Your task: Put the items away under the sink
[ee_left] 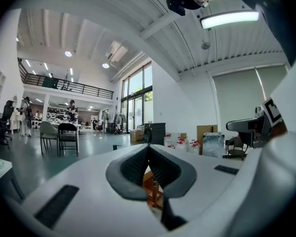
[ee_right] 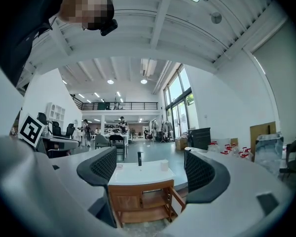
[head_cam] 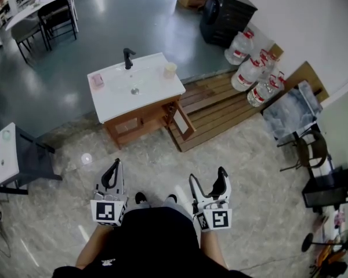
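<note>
One wooden sink cabinet [head_cam: 113, 100] stood well ahead of both grippers, its long side running across their line of reach. The right gripper view caught it squarely [ee_right: 140, 201]. Its door [head_cam: 182, 120] hung open on the side nearer the right gripper, and through that opening the same view showed bare shelves [ee_right: 178, 201].

The right gripper [head_cam: 207, 175] was held low at the person's front with its jaws spread wide and nothing between them, so they framed the whole cabinet in its own view [ee_right: 149, 164]. The left gripper [head_cam: 115, 165] hung at the same height, jaws brought together at the tips and holding nothing [ee_left: 149, 149].

On the white top a pale cup [head_cam: 170, 70] stood upright at the end toward the right gripper, also visible from that gripper [ee_right: 164, 165]. A small pink item [head_cam: 97, 81] lay at the opposite end, toward the left gripper. Between them rose the dark faucet [head_cam: 127, 58].

I judged neither gripper clearly nearer to the cabinet. Each had one item on its own side, and the cup seemed the natural one for the open right jaws.

What the pink item was could not be made out at that distance. From the left gripper, only a sliver of the cabinet's wood showed below the closed jaws. From the head camera, the space under the sink was mostly hidden by the top.
</note>
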{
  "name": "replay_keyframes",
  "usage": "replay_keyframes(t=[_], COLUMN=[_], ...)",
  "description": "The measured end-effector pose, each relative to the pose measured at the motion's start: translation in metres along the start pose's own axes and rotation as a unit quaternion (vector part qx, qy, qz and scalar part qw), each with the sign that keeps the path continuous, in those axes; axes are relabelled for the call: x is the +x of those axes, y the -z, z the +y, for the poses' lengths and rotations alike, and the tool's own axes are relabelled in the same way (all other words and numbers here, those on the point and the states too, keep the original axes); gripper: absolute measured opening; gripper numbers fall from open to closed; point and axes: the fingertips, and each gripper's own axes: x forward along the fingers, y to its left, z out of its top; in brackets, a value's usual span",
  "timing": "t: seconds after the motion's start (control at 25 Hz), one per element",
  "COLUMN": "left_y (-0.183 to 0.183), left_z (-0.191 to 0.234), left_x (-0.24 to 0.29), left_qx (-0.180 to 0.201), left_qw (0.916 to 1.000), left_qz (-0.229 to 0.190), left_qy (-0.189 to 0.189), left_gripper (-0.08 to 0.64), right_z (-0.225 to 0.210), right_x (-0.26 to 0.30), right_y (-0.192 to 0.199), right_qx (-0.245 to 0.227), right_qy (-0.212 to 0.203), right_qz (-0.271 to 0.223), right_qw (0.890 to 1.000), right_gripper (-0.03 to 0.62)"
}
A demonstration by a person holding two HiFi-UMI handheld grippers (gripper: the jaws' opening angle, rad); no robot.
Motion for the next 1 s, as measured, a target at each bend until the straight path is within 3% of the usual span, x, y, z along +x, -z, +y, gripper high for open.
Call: replay_keyframes(t=[0.52, 1.0], left_y=[0.011, 0.019], left_z=[0.02, 0.023], left_x=[0.002, 0.049], left_qx=[-0.013, -0.014], left_qw=[0.9995, 0.9994], left_qz=[0.017, 0.032], left_qy=[0.021, -0.005], left_gripper=[0.008, 0.008], right_z=[0.022, -0.01], right_x=[0.002, 0.058], right_y=[0.002, 0.011], right_qx=[-0.007, 0.006], right_qy=[0.016, -0.003], right_qz=[0.012, 0.015], right_qw=[1.0, 1.0], right_gripper=[0.42, 0.42])
